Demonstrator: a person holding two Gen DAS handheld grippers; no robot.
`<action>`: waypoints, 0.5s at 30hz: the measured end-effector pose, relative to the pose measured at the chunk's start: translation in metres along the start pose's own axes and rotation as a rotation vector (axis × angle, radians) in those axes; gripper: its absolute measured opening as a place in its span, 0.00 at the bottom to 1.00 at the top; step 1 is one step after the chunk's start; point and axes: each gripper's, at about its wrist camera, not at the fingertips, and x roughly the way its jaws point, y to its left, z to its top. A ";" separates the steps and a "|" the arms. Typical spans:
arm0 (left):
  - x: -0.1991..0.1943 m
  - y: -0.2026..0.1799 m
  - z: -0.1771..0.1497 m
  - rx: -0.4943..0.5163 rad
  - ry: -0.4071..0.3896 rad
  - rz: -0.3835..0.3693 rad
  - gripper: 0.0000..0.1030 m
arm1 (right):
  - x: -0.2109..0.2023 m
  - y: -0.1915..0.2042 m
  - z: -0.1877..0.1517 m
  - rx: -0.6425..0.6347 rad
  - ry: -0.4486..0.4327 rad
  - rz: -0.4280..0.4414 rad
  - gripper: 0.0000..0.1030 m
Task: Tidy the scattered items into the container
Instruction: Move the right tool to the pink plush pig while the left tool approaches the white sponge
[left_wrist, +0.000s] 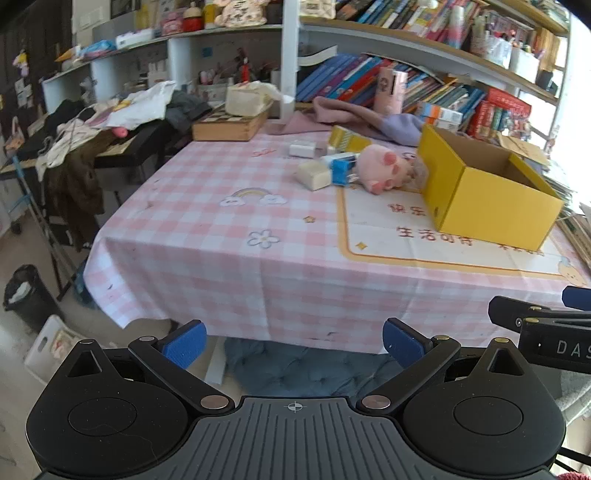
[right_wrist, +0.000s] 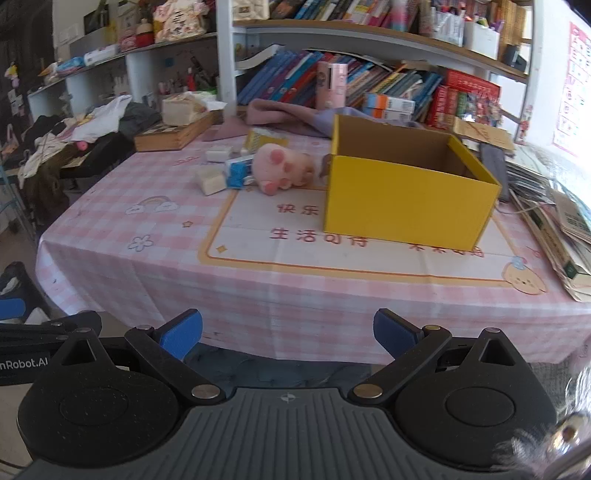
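A big yellow cardboard box with an open top (right_wrist: 410, 199) is seen on the right part of a table covered with a pink and white checked cloth (right_wrist: 155, 266). Only the bare brown walls inside the box can be seen; its floor is hidden by the near wall, so what is in it cannot be told.

A soft pink plush pig (right_wrist: 282, 168) is laid on its side just to the left of the box, close to its left wall. A small blue and white carton (right_wrist: 240, 170) is found touching the pig's left side. A pale cream block (right_wrist: 211, 181) is placed just left of the carton. A small white charger-like block (right_wrist: 218, 153) is set a little farther back. A yellow and white striped packet (right_wrist: 266, 138) is seen behind the pig, near the far edge.

The same box (left_wrist: 487, 195) and pig (left_wrist: 382, 168) are seen from the left wrist view, with the box to the right of the pig.

The left gripper (left_wrist: 293, 345) is held at the near edge of the table, its blue fingers spread wide with nothing between them. The right gripper (right_wrist: 288, 336) is held the same way, wide apart and holding nothing.
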 end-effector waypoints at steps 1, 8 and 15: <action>0.000 0.002 0.000 -0.005 0.000 0.008 0.99 | 0.002 0.002 0.001 -0.004 0.001 0.009 0.98; -0.001 0.020 0.003 -0.044 -0.013 0.073 0.99 | 0.016 0.019 0.013 -0.033 -0.017 0.072 0.98; 0.001 0.031 0.010 -0.061 -0.040 0.104 0.99 | 0.030 0.028 0.025 -0.031 -0.030 0.108 0.93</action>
